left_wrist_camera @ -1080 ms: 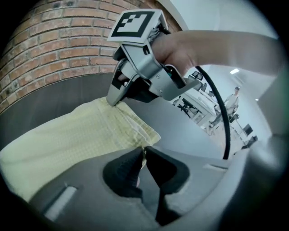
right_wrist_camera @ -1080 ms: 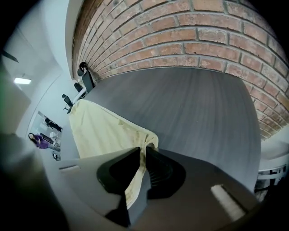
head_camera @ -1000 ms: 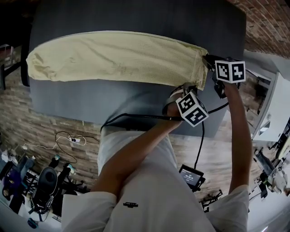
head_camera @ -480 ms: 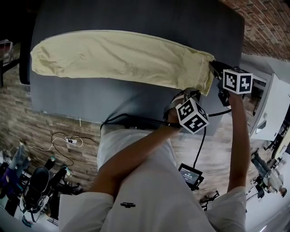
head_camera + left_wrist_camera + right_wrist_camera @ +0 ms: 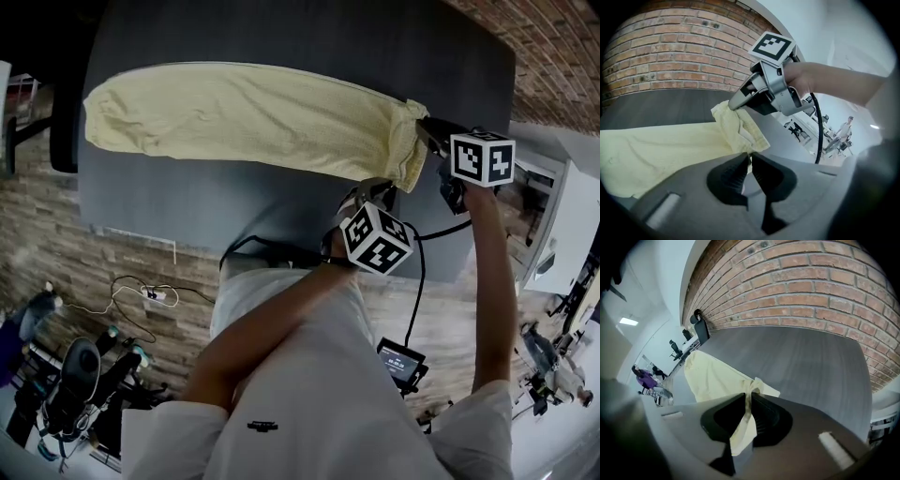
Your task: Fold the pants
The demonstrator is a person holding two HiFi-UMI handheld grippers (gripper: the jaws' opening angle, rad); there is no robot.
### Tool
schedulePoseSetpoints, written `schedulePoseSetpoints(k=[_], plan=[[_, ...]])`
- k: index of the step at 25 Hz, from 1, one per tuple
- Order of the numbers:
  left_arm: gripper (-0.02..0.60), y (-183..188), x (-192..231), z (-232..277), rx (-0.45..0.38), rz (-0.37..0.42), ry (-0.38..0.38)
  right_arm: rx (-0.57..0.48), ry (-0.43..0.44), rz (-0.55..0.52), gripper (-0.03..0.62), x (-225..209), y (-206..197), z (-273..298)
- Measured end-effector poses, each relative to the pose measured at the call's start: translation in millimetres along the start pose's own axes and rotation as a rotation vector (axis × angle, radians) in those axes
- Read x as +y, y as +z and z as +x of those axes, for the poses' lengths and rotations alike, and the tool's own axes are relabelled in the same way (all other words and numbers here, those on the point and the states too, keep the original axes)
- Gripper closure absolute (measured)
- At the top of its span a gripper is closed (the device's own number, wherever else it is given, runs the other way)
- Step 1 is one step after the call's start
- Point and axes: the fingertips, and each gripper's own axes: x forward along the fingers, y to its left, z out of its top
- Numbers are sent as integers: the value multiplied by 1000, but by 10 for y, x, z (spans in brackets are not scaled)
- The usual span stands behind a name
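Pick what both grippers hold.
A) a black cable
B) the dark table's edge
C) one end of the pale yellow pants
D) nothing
C: the left gripper and the right gripper each have yellow cloth pinched between their jaws, at the same end of the pants.

You're working in a lab-like workroom, not a home. A bare brick wall (image 5: 670, 51) runs behind your dark grey table (image 5: 281, 28). Office chairs (image 5: 675, 347) and desks (image 5: 806, 129) fill the bright white room beyond (a few people (image 5: 644, 378) stand among them). Loose cables (image 5: 141, 286) and stacked gear (image 5: 84, 375) lie below the table's near left corner.
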Motion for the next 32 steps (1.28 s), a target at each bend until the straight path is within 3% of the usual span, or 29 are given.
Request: schedulePoseSetpoints(k=[7,11,14,21,27,32], plan=[[535,-277,562,-197,40,-90,57,16,15,17,532,367,127,449],[428,-478,845,-320,98,-87,107,-1,78,50,463,653,248,639],[394,-515,929,-419,109,-55,146,-18,85,55,456,753,319,650],[393,-334,790,-434,56,2,181,-17,34,61,456,530,211,511],[393,-277,565,-269,68,41,161,-15,17,74,456,299,55,406],[393,-275,351,-58,94,81,148,-8,25,81,419,116,-32,395]])
